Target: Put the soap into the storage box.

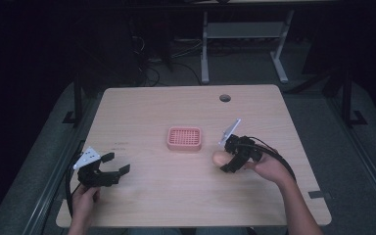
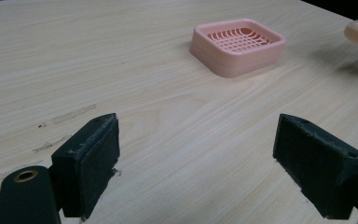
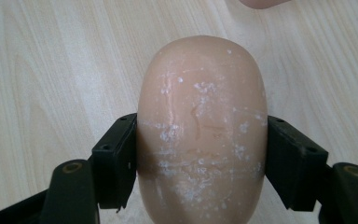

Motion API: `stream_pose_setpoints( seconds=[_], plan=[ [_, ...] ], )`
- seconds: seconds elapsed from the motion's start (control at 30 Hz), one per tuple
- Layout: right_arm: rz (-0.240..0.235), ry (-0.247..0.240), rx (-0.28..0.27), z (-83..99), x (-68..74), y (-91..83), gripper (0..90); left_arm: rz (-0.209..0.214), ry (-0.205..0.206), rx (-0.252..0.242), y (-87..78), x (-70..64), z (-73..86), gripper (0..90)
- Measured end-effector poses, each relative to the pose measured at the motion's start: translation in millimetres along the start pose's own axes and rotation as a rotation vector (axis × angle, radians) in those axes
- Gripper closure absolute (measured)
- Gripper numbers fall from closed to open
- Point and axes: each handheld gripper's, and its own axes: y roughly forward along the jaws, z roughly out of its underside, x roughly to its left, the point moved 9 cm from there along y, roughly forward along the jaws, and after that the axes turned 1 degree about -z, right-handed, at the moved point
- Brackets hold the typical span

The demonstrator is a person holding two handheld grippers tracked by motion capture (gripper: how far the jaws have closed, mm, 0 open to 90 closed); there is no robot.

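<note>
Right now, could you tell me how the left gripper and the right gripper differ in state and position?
The left gripper is open with nothing between its fingers, while the right gripper is shut on a peach-coloured soap bar. The left gripper sits near the table's front left, far from the pink soap dish; the right gripper is just right of that dish. Both are black, hand-held and cabled.

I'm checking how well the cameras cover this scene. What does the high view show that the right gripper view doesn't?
High view: the whole table, the pink slotted soap dish at its middle, the left gripper with jaws apart, both of the person's hands, and the floor and desk legs beyond.

Right gripper view: the soap bar's surface up close, scuffed with white flecks and scratches, and both black jaws pressed against its sides.

Both: the right gripper shut on the peach soap bar over the light wood tabletop.
</note>
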Motion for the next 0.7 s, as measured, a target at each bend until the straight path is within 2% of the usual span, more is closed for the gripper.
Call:
stream_pose_setpoints(
  seconds=[0.2,0.7],
  plan=[
    [0.007,-0.009,0.014,-6.7,-3.7,-2.6,32.0,0.001,-0.002,-0.002,-0.4,0.2,-0.4,14.3],
    [0.006,-0.026,-0.004,-28.4,-13.3,-8.6,31.9,0.001,0.002,0.0,-1.3,0.7,-0.6,14.3]
  ],
)
